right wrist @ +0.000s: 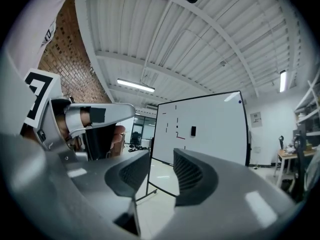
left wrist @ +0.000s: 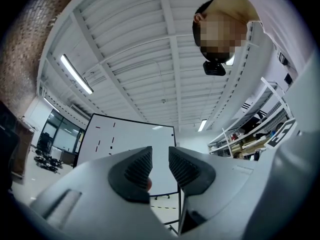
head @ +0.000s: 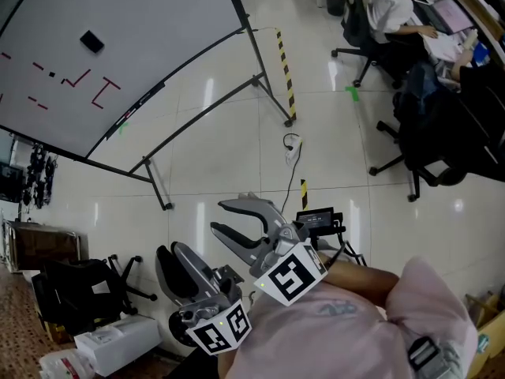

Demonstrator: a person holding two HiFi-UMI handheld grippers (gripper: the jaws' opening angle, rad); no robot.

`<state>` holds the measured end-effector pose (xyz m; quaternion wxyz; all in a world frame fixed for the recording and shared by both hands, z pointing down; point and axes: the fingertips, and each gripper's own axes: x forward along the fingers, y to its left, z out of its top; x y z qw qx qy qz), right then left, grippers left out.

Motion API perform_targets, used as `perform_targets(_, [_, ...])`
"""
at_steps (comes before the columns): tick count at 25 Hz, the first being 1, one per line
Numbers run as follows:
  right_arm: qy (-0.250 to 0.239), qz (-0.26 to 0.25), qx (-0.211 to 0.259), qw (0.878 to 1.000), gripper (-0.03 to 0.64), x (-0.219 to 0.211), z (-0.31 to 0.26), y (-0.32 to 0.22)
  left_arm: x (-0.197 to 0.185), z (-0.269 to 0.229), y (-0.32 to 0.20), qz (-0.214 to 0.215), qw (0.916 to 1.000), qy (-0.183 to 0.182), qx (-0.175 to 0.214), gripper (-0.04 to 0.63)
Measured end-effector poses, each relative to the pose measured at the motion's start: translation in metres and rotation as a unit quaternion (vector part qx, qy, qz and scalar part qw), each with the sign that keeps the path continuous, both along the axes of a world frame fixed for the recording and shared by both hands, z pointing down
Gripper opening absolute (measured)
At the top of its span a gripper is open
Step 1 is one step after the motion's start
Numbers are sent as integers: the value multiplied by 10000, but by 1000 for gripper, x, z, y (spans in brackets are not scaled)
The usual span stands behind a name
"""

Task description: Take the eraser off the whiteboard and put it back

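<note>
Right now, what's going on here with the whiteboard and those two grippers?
A person stands back from the whiteboard with a gripper in each hand. The black eraser sits on the board, untouched, above some red marks. The left gripper has its jaws closed on nothing. The right gripper has its jaws apart, also empty. Neither is near the eraser, so it has not been taken off yet.

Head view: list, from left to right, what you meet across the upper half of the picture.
Black eraser on the whiteboard → yellow-and-black striped bar → green tape mark → seated person in a white shirt.
</note>
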<state>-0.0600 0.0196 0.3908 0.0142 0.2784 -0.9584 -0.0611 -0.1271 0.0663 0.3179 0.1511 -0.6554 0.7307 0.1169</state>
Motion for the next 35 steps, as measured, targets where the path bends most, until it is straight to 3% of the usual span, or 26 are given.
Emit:
perform_targets(4, [-200,-111,87,9997,144,-8,-5,7,-6,1,7,-36,10000,23,11,109])
perform_targets(16, [-195,-452,43,9988,118,-24,-6,32,-17,5,24,-100,9998,157,14,109])
perform_targets(35, [-128,-322,66,9994,118,-15,-9,40,-12,1,34,-68,9998,150,96,109])
